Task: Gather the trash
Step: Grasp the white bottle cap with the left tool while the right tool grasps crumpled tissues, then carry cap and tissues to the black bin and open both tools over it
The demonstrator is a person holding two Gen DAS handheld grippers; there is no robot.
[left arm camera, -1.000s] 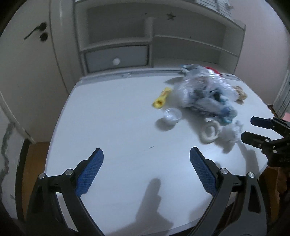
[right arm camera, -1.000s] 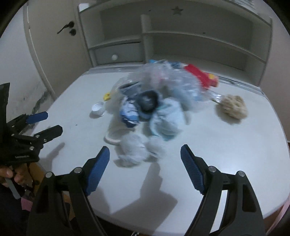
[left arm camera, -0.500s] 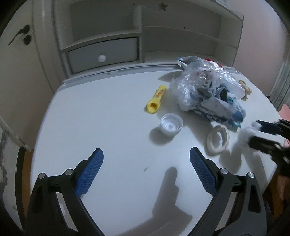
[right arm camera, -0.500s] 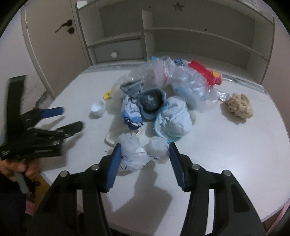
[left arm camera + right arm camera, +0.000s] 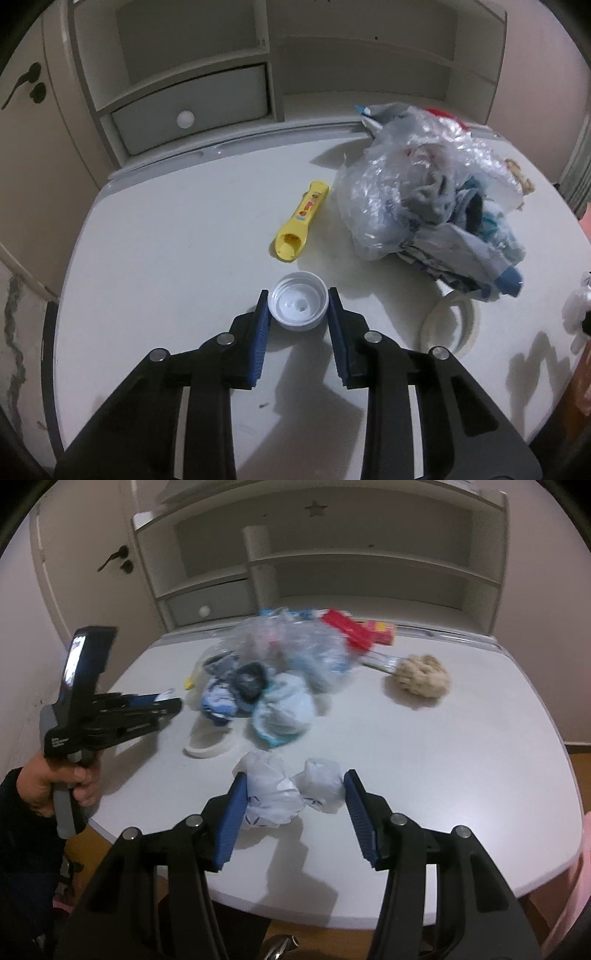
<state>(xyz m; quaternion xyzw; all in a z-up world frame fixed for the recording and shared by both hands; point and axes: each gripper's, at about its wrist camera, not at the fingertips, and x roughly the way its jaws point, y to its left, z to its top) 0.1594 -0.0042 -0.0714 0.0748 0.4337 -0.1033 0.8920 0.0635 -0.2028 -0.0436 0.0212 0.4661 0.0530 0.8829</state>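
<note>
White desk [image 5: 166, 229], shelving [image 5: 369, 554], door [image 5: 85, 542]

Everything sits on the surface [image 5: 166, 229] around the bag pile [image 5: 424, 199]. Left of the pile lies the tube [image 5: 301, 221], and nearer me than that, the cap [image 5: 298, 304] sits between my left tool [image 5: 297, 314] fingers. The tape ring [image 5: 448, 326] lies just in front of the pile, partly under it. Shelves [image 5: 207, 74] stand behind the pile.
</note>
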